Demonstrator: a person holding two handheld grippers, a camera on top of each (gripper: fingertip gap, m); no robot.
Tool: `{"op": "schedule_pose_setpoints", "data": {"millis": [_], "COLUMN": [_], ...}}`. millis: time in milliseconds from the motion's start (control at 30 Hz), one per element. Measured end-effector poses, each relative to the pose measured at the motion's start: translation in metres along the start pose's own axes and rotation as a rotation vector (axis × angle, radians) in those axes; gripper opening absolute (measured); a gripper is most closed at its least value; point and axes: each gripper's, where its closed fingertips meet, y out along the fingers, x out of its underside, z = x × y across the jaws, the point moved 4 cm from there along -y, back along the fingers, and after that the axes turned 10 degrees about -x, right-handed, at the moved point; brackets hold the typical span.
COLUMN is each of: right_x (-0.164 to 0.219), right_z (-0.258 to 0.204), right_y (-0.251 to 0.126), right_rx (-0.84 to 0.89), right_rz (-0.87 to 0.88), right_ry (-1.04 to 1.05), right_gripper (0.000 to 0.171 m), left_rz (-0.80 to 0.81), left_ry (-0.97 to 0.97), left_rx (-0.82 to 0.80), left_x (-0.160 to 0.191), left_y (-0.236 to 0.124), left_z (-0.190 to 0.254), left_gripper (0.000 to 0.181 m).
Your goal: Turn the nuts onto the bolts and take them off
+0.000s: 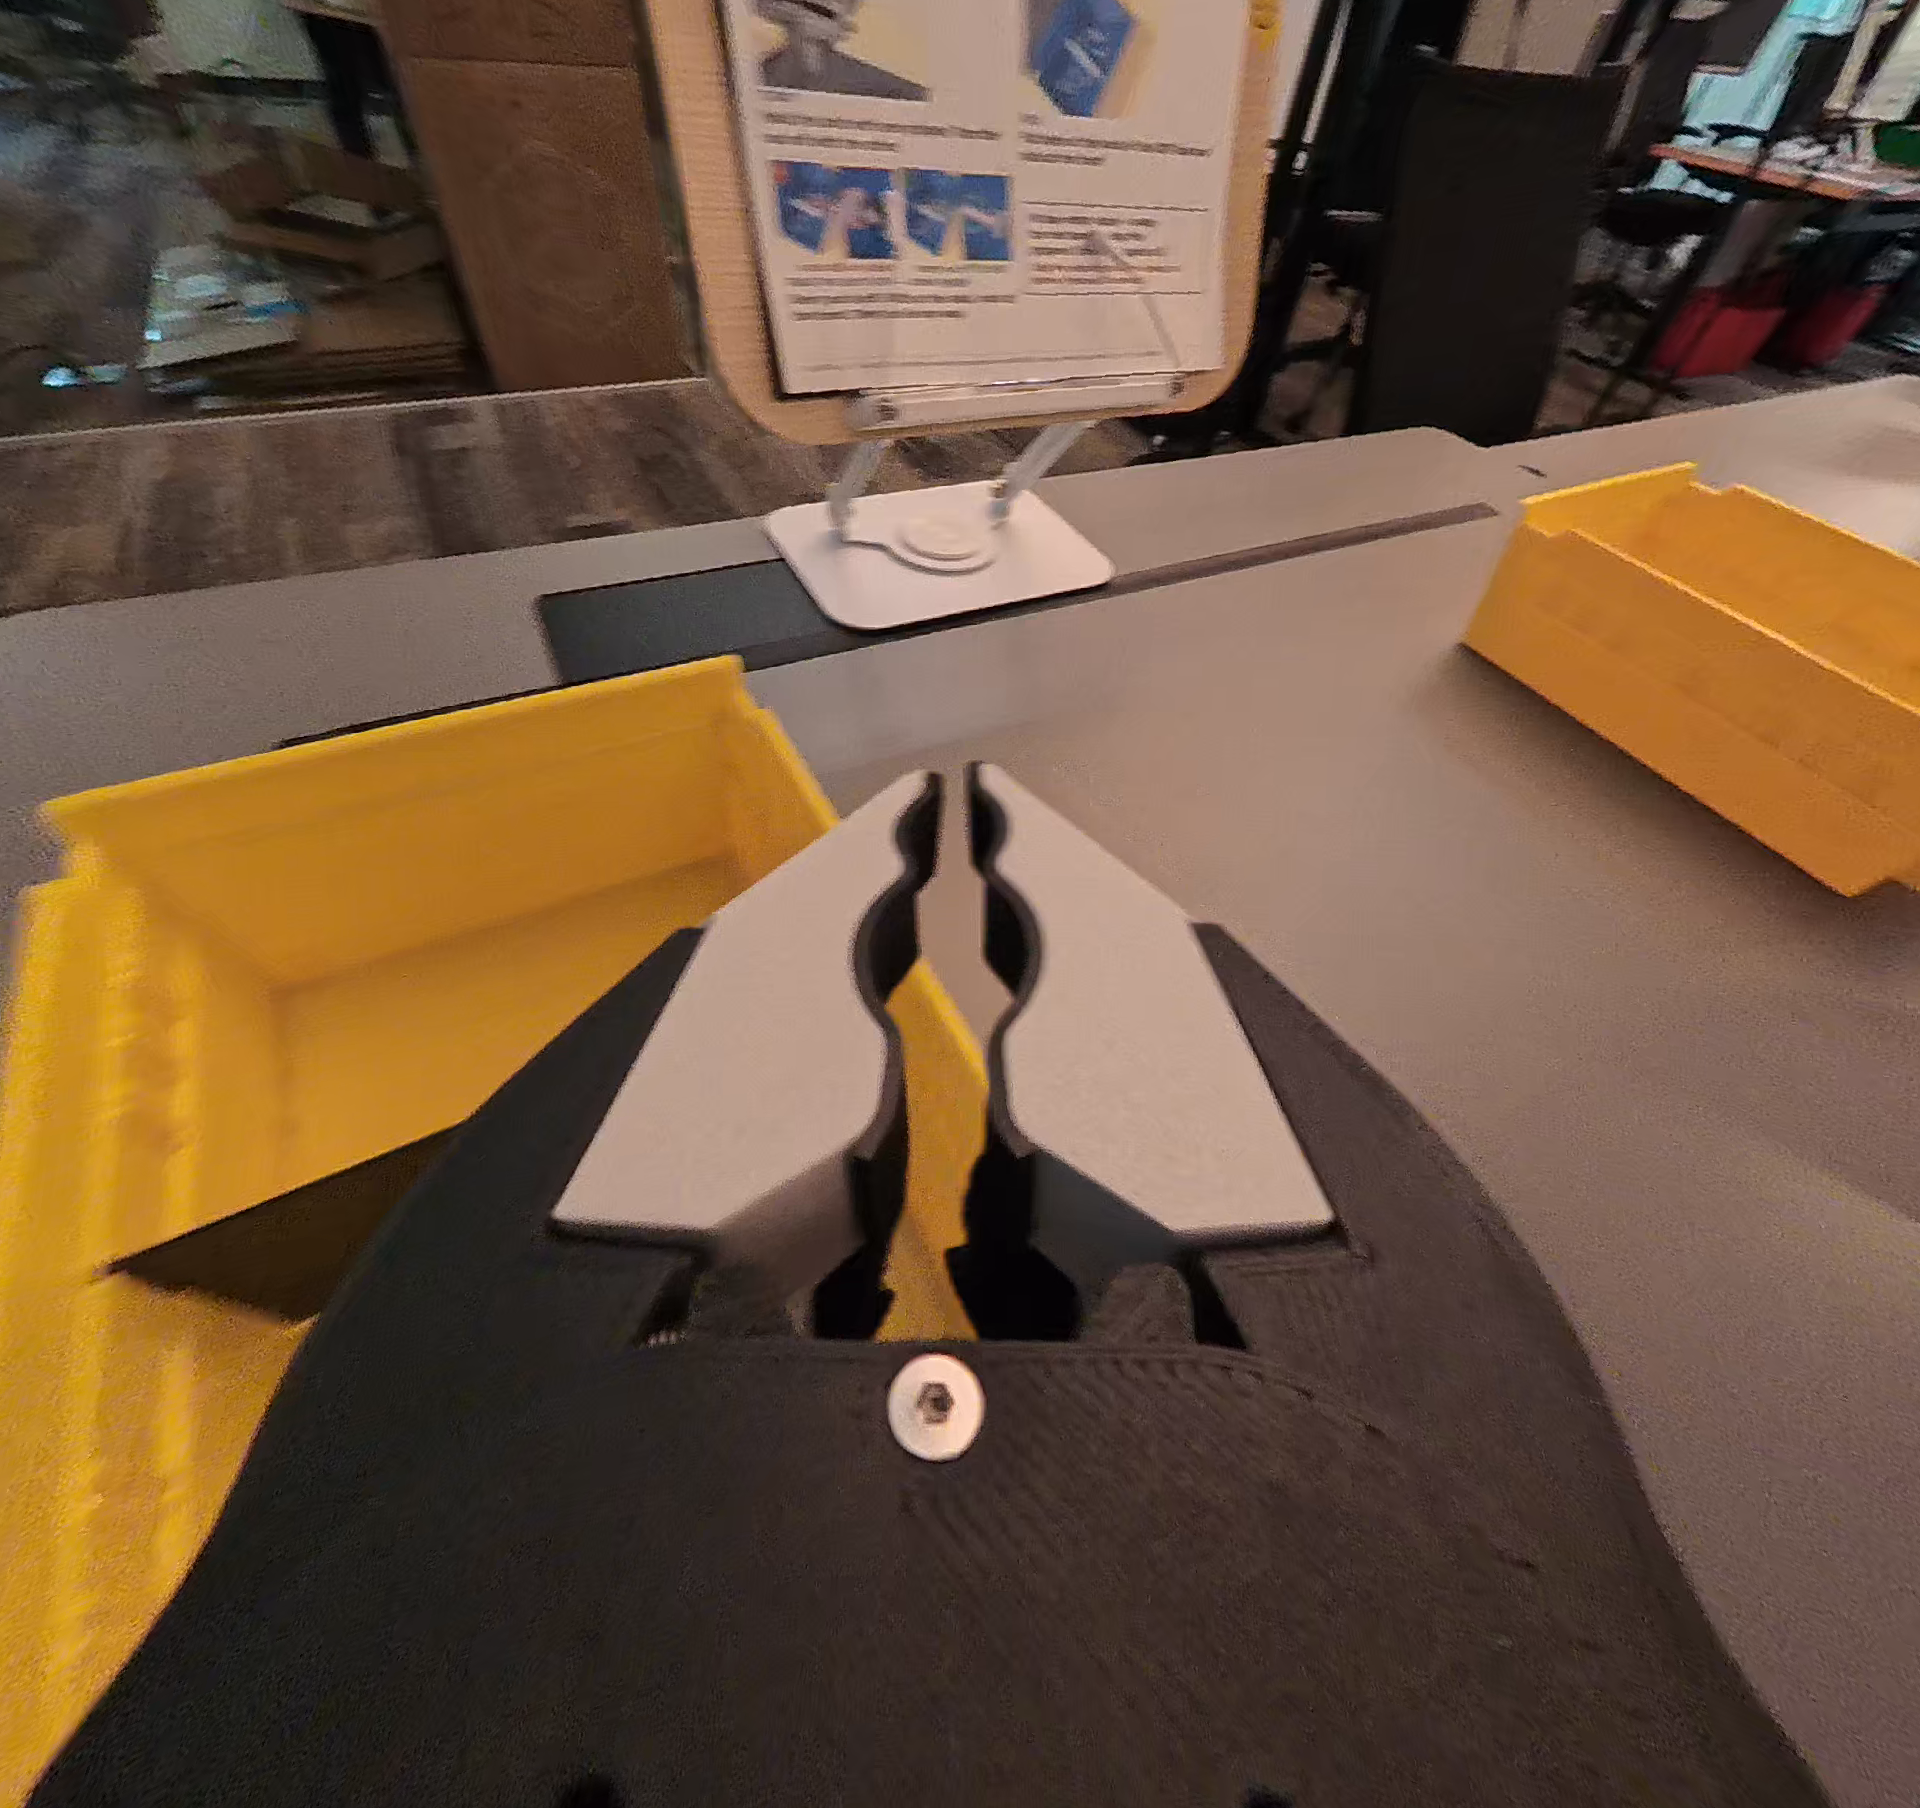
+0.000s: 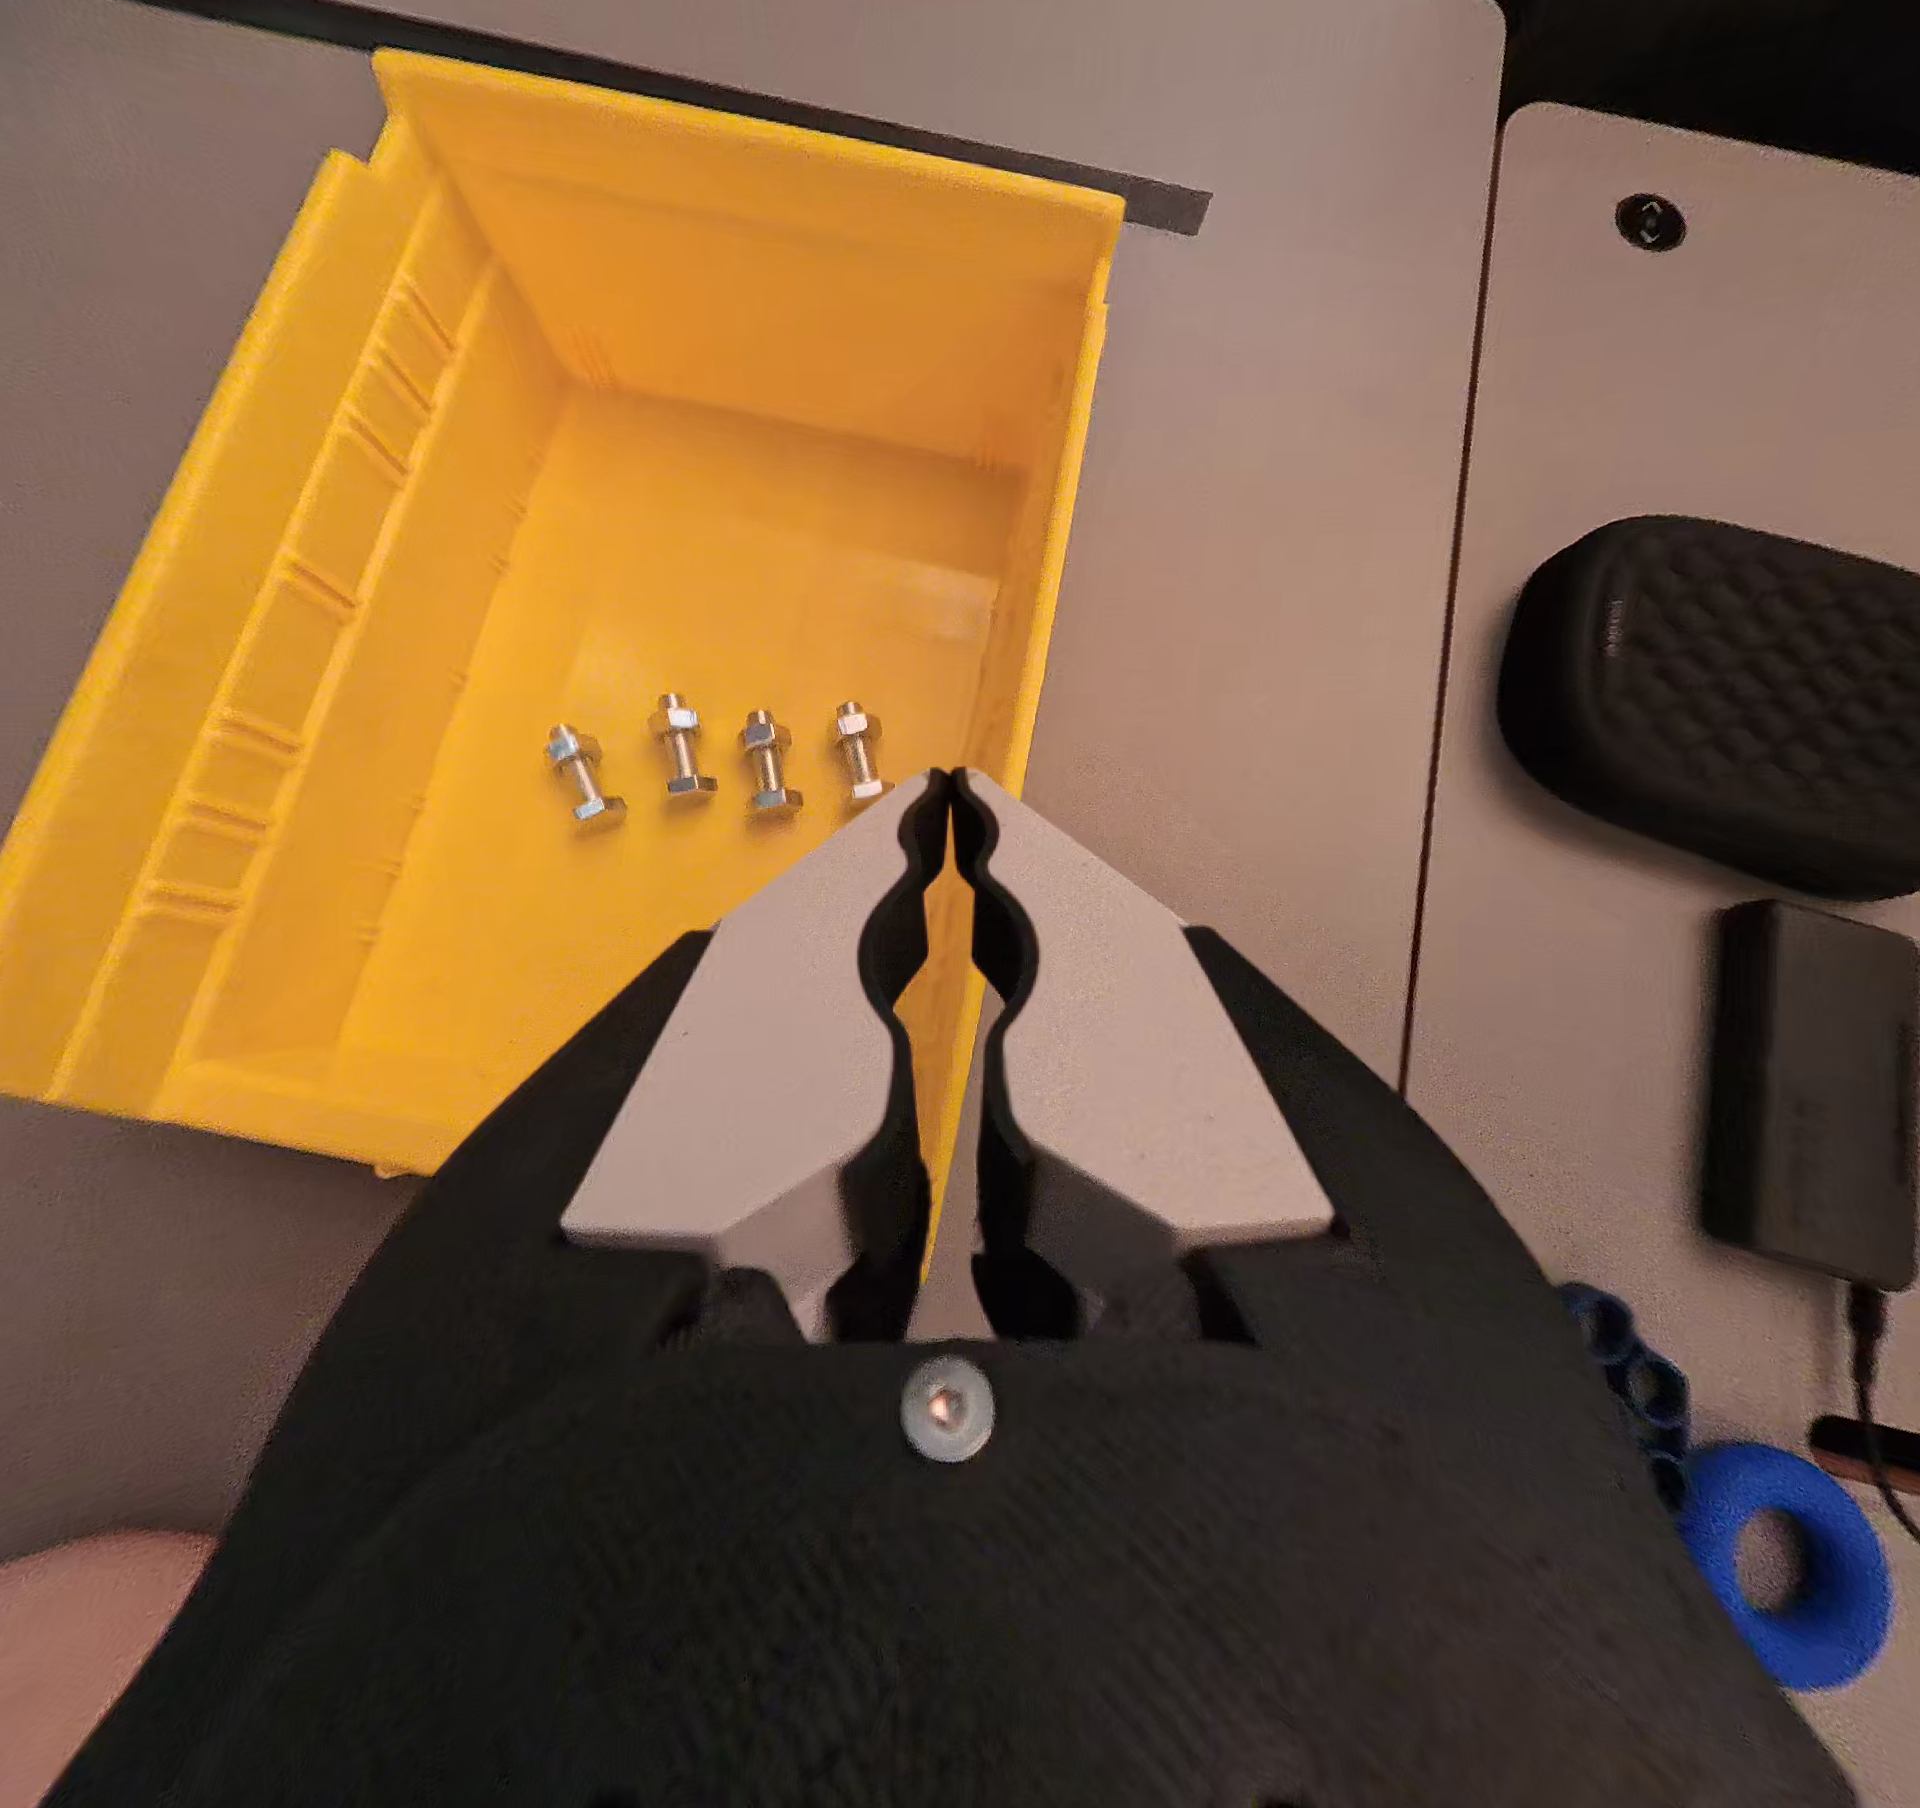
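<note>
The right tongs (image 2: pixel 951 779) are hovering above the near right corner of a yellow bin (image 2: pixel 312 615) on the grey table (image 2: pixel 1247 615). Their tips are pressed together and nothing is sitting between them. Inside this bin four bolts with nuts (image 2: pixel 717 759) are lying in a row on the floor, each with its nut threaded on the shaft, and the row is running from 9 o'clock to 3 o'clock. The rightmost bolt is lying just beside the tips, at about 10 o'clock from them. At 3 o'clock from the bin, well apart, a black padded case (image 2: pixel 1714 698) is resting on the table, and a flat black box (image 2: pixel 1813 1093) with a cable is lying just below it.

The left tongs (image 1: pixel 954 784) are hovering over the right wall of another yellow bin (image 1: pixel 343 927), which is showing no contents in the visible part. Only a thin gap is showing between their tips, and they are holding nothing. At 12 o'clock a stand with a printed sheet (image 1: pixel 987 137) is standing on the table. At 2 o'clock the first yellow bin (image 1: pixel 1714 678) is visible.
</note>
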Motion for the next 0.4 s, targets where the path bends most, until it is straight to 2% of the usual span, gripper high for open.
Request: {"op": "schedule_pose_setpoints", "data": {"millis": [33, 133, 200, 233, 267, 300, 333, 400], "right_x": [0.001, 0.011, 0.019, 0.022, 0.024, 0.023, 0.022, 0.021], "right_z": [0.002, 0.008, 0.012, 0.013, 0.013, 0.016, 0.016, 0.018], "right_y": [0.002, 0.009, 0.016, 0.02, 0.022, 0.023, 0.024, 0.025], "right_rx": [-0.008, -0.013, -0.013, -0.011, -0.019, -0.004, -0.01, -0.013], "right_rz": [0.004, -0.047, -0.088, -0.111, -0.125, -0.121, -0.113, -0.091], "right_ry": [0.019, 0.095, 0.126, 0.128, 0.117, 0.097, 0.087, 0.087], "right_gripper": [0.0, 0.003, 0.027, 0.028, 0.014, 0.006, 0.006, 0.006], "left_rz": [0.004, -0.024, -0.014, -0.01, -0.016, -0.033, -0.051, -0.088], "left_ry": [0.001, -0.029, -0.05, -0.063, -0.076, -0.084, -0.082, -0.072], "left_rx": [-0.023, -0.113, -0.17, -0.204, -0.238, -0.26, -0.272, -0.305], "left_x": [0.001, 0.008, 0.009, 0.01, 0.012, 0.014, 0.018, 0.025], "left_y": [-0.007, -0.026, -0.038, -0.044, -0.048, -0.053, -0.056, -0.06], "left_z": [-0.013, -0.05, -0.069, -0.079, -0.087, -0.094, -0.099, -0.108], "left_gripper": [0.0, 0.0, 0.0, 0.008, 0.019, 0.008, 0.0, 0.0]}}
